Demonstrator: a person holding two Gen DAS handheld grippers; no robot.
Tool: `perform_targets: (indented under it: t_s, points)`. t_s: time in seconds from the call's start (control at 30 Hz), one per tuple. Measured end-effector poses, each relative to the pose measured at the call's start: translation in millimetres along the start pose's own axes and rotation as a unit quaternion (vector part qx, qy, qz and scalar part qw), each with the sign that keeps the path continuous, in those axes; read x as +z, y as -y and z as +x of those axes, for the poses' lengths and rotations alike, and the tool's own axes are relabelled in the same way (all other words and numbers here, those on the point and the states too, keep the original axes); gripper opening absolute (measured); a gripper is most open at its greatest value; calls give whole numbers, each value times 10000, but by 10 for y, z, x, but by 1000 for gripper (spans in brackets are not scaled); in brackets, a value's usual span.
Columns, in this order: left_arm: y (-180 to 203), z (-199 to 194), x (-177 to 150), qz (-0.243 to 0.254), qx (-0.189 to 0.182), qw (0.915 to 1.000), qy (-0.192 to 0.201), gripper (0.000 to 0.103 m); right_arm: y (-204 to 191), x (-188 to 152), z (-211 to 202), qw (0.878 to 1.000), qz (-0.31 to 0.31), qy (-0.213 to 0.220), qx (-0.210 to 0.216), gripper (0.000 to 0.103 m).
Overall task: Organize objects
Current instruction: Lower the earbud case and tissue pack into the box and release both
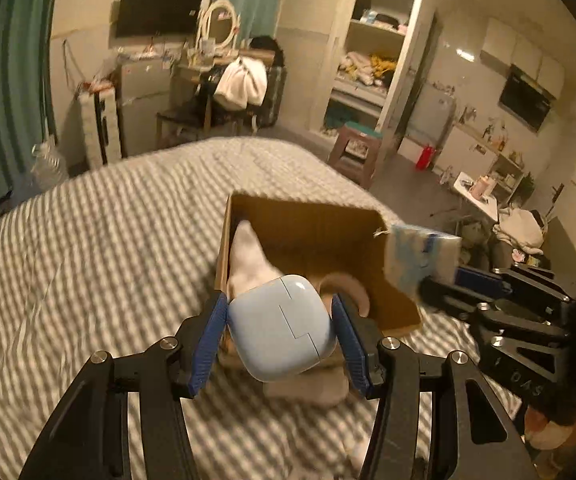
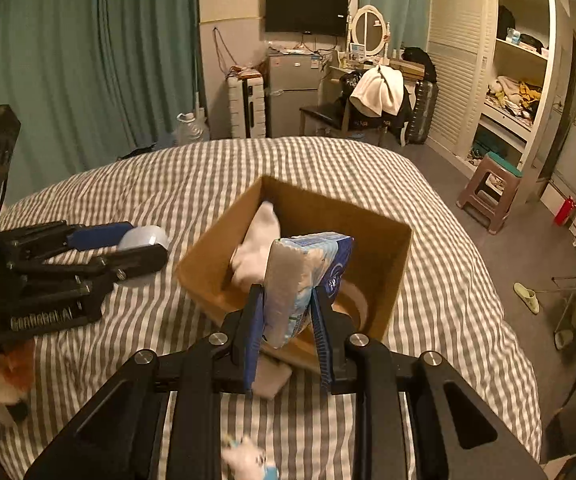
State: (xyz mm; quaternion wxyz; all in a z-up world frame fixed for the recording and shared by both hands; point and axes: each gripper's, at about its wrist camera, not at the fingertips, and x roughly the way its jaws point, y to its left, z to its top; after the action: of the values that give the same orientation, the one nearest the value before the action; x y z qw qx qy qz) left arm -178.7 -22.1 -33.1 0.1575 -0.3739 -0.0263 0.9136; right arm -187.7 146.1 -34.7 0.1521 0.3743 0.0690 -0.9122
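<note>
An open cardboard box (image 1: pixel 320 232) (image 2: pixel 392 248) sits on the striped bed. It holds a white sock (image 1: pixel 248 256) (image 2: pixel 258 240) and a tape roll (image 1: pixel 352 284) (image 2: pixel 356 300). My left gripper (image 1: pixel 280 328) is shut on a light blue case (image 1: pixel 282 326) and holds it at the box's near edge; it also shows in the right wrist view (image 2: pixel 144 256), left of the box. My right gripper (image 2: pixel 286 320) is shut on a blue and white tissue pack (image 2: pixel 306 280) over the box's near side. The pack shows in the left wrist view (image 1: pixel 420 256) at the box's right corner.
The grey-striped bed (image 1: pixel 108 240) (image 2: pixel 208 168) spreads all around the box. A grey sock (image 2: pixel 270 380) (image 1: pixel 308 390) lies under the box's near edge. A small white and blue toy (image 2: pixel 248 456) lies near the bed's front. A stool (image 2: pixel 488 192) stands on the floor to the right.
</note>
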Motion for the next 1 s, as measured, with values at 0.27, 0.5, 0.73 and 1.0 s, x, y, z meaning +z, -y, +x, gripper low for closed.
perform_targets:
  t_s: [0.27, 0.5, 0.73, 1.0]
  points:
    - [105, 562, 85, 283, -161, 9993, -208, 55, 162, 375, 518, 9985, 273, -411, -233, 24]
    - [48, 695, -11, 305, -144, 9986, -405, 76, 346, 368, 596, 9966, 647, -482, -171, 53]
    - [109, 284, 110, 505, -36, 9986, -154, 86, 473, 379, 2, 9969, 733, -25, -283, 66]
    - [147, -489, 159, 418, 327, 9983, 219, 93, 162, 369, -827, 9965, 93, 349, -750, 71]
